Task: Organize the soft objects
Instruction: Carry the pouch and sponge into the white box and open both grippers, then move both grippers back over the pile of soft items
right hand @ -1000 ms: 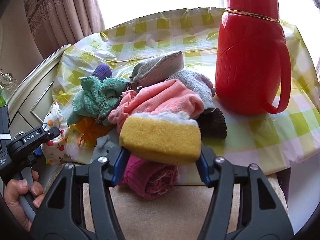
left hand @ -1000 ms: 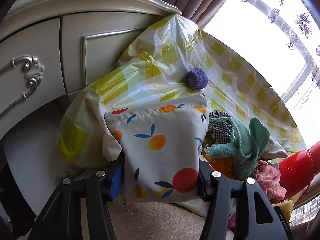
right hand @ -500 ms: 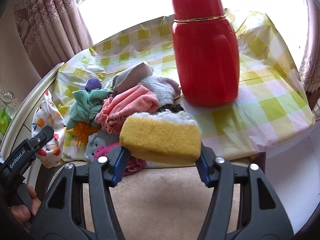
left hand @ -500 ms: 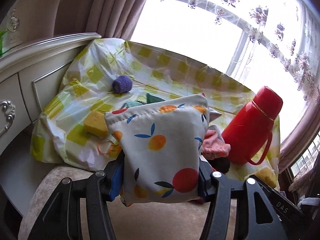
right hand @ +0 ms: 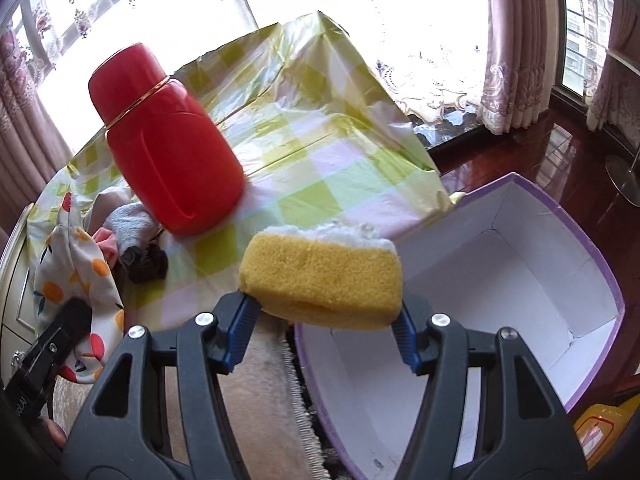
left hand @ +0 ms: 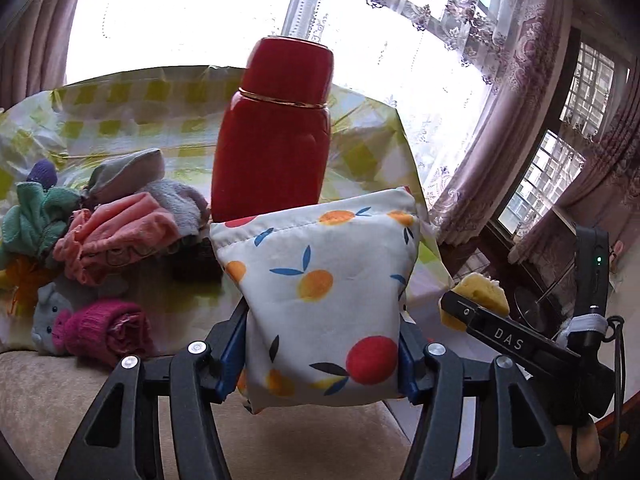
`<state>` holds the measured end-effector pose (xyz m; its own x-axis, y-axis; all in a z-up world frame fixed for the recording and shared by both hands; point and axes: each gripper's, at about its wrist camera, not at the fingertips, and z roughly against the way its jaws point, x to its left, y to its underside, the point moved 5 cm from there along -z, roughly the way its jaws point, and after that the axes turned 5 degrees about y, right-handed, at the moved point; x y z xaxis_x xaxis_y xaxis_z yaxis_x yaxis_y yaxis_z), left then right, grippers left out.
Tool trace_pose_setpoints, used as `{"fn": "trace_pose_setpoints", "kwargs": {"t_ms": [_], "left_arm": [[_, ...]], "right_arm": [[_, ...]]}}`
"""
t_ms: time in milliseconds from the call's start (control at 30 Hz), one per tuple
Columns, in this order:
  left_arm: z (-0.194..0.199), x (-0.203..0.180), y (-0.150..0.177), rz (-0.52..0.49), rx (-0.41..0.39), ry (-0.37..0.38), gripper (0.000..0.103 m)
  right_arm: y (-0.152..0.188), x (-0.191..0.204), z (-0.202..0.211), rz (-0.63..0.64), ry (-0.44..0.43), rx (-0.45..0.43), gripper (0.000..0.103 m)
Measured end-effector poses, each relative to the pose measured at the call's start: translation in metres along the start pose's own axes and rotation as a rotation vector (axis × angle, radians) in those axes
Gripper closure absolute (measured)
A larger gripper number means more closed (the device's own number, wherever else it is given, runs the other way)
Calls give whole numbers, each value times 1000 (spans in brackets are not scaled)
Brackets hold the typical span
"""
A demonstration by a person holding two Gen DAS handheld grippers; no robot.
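Note:
My left gripper (left hand: 322,354) is shut on a white fruit-print cloth pouch (left hand: 320,304), held in front of the table edge. The pouch also shows in the right wrist view (right hand: 76,276). My right gripper (right hand: 324,328) is shut on a yellow sponge (right hand: 320,280) with a white fluffy top, held over the near left rim of an open purple box (right hand: 520,280) with a white inside. The sponge (left hand: 478,294) and right gripper also show at the right of the left wrist view. A pile of soft cloths (left hand: 116,232) lies on the checked tablecloth (right hand: 320,128).
A tall red thermos (left hand: 276,136) stands on the table beside the pile; it also shows in the right wrist view (right hand: 168,144). A rolled magenta cloth (left hand: 104,332) and a grey plush (left hand: 50,312) hang at the table's front edge. A beige cushion (left hand: 48,400) lies below. Dark wood floor (right hand: 568,152) is at right.
Both grippers have swung to the right with their loads. The right gripper has left the cloth pile and now holds the sponge over the purple box. The left view now faces the thermos.

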<state>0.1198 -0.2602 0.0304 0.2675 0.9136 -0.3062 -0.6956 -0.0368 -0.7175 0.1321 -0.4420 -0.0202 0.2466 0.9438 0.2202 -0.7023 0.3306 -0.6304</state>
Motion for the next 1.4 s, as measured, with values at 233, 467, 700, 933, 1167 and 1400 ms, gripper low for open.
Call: {"fn": "trace_pose_setpoints", "kwargs": {"t_ms": [233,467,700,933,1167,1400], "left_arm": [[-24,-71,2,-118,41,109,37],[-51,-129,1,-232,73,196,11],[-52,-122,3,-239,64,178,11],[-22,-78,-13,-249,-44,47,11],[2,-27,-16,-169,-67,4,11],[36,43,-15,-30,-123,-94,11]], "right_arm": [[-15,-73,10,-127,122,-36,37],[-28,-125,28,-262,251,-118,15],[-28,-133,30,-221,359,-159,11],[-28,-89,29,-62,262,-202,9],[-19,-42,25,-5,136,-144,9],[-3,15,20,72,2,-89,9]]}}
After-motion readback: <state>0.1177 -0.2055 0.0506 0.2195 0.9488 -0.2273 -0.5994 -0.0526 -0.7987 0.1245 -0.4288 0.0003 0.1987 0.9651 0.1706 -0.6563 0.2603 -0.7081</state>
